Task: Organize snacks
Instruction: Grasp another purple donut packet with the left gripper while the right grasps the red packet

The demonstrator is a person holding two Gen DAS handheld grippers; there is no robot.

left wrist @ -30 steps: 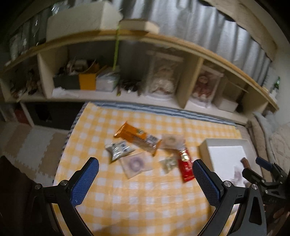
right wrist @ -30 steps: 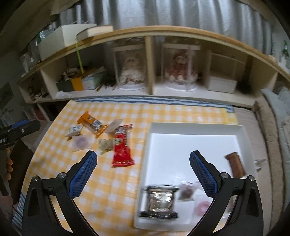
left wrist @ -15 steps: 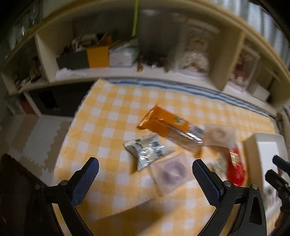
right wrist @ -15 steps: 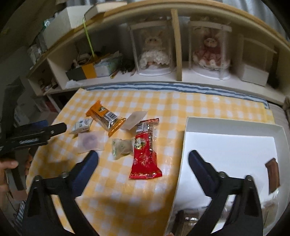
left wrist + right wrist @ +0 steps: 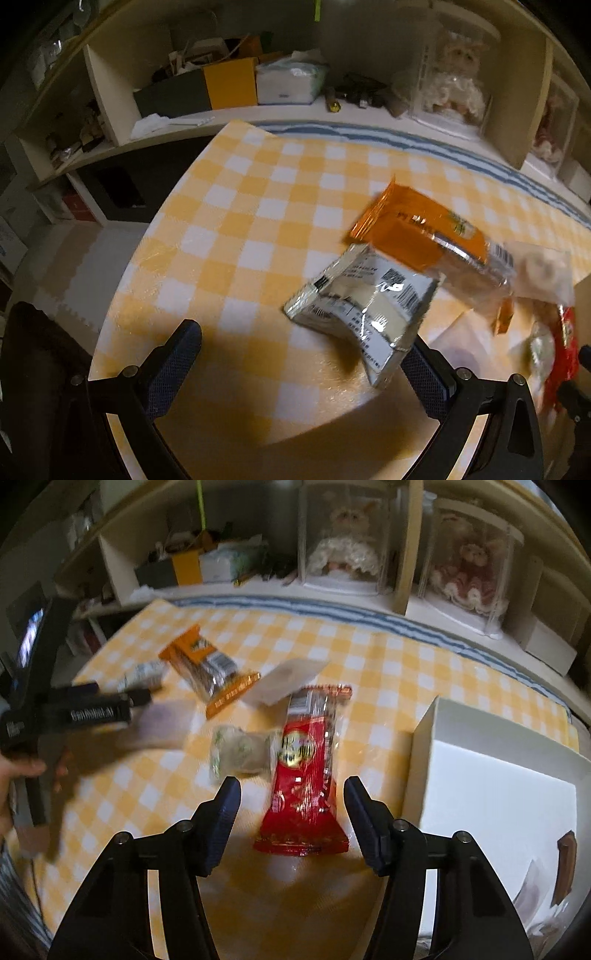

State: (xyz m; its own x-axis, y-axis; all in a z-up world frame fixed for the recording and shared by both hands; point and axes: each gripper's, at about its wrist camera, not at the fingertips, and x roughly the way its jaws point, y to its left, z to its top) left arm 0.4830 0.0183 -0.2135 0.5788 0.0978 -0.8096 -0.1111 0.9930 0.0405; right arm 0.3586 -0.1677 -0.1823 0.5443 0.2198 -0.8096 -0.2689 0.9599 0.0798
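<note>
On the yellow checked cloth [image 5: 258, 206] lies a silver snack packet [image 5: 362, 310], between the fingers of my left gripper [image 5: 301, 363]. That gripper is open and the packet lies close to its right finger. An orange packet [image 5: 424, 236] overlaps the silver one from behind. In the right wrist view a red packet [image 5: 306, 768] lies with its near end between the fingers of my right gripper [image 5: 292, 812]. Those jaws are closing and the pads do not press on the packet. A pale green packet [image 5: 240, 753] touches its left side.
A white tray [image 5: 498, 794] stands at the right and holds a brown bar [image 5: 567, 864] and other wrapped snacks. A clear packet [image 5: 284, 679] lies behind the red one. Shelves with boxes and cased dolls [image 5: 347, 550] run along the back. The cloth's left edge drops to floor mats [image 5: 74, 266].
Both grippers have dropped toward the cloth. The left one closed in on the silver packet. The right one swung from over the tray to the red packet and its jaws narrowed.
</note>
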